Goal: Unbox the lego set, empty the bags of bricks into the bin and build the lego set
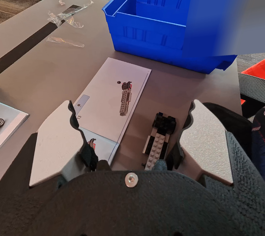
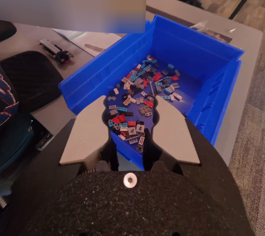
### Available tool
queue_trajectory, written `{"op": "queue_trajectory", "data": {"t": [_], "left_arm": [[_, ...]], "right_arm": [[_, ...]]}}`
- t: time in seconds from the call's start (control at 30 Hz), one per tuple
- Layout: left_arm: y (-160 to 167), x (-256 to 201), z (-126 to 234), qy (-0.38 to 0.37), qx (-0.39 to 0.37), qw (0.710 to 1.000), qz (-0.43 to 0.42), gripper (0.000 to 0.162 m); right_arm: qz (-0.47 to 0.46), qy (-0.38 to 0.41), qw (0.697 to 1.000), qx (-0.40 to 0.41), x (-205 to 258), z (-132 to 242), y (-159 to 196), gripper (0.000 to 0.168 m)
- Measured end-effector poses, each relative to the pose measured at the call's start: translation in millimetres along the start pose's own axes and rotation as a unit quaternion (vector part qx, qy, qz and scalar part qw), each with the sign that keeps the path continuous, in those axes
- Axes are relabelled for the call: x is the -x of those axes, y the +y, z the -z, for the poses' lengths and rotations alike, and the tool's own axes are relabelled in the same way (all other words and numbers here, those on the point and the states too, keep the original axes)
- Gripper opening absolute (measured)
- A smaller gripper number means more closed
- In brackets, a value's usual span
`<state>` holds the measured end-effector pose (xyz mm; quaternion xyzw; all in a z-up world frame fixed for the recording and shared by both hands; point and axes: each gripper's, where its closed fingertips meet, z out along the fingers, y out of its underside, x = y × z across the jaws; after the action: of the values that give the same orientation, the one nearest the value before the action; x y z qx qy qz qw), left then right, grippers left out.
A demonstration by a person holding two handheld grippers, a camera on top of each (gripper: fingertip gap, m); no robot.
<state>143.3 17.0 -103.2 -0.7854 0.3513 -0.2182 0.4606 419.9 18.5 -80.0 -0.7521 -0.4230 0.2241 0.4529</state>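
A partly built grey and black lego model (image 1: 159, 140) lies on the table between the fingers of my left gripper (image 1: 131, 105), which is wide open and empty above it. The open instruction booklet (image 1: 114, 100) lies just left of the model. The blue bin (image 1: 150, 28) stands beyond. In the right wrist view my right gripper (image 2: 129, 98) is open and empty, hovering over the bin (image 2: 179, 45), which holds several loose bricks (image 2: 144, 85) in red, teal, grey, black and white. The model (image 2: 56, 51) and booklet (image 2: 93, 42) show left of the bin.
Torn clear plastic bags (image 1: 66, 19) lie at the table's far left. Another booklet (image 1: 10, 121) lies at the left edge. A black mesh chair (image 1: 252, 85) with something orange stands at the right table edge. A person's dark sleeve (image 2: 8, 97) is at the left.
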Motion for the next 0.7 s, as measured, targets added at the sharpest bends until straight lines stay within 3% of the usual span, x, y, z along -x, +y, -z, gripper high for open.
{"op": "queue_trajectory", "data": {"t": [0.07,0.13,0.23,0.5,0.6,0.7], "left_arm": [[1.3,-0.3,-0.7,-0.002,0.003,1.0,-0.001,0.144],[2.2,-1.6,-0.7,-0.002,0.003,1.0,0.001,0.144],[4.2,0.4,1.0,-0.011,0.007,1.0,-0.001,0.143],[4.1,7.4,5.4,-0.028,0.001,1.0,0.003,0.134],[6.2,7.2,4.4,-0.03,0.006,1.0,-0.009,0.133],[9.3,7.5,3.4,-0.033,0.013,0.999,-0.021,0.13]], "right_arm": [[0.011,-0.028,0.999,0.022,7.2,-1.5,5.6,0.024],[0.035,-0.057,0.997,0.04,15.3,-2.9,10.5,0.004],[0.061,-0.053,0.994,0.076,14.6,-1.6,19.1,0.004],[0.015,0.001,0.978,0.208,-8.6,8.8,56.8,0.02],[0.002,0.021,0.969,0.247,-14.3,9.8,67.5,0.037],[-0.02,0.052,0.955,0.29,-22.3,13.7,78.3,0.04]]}}
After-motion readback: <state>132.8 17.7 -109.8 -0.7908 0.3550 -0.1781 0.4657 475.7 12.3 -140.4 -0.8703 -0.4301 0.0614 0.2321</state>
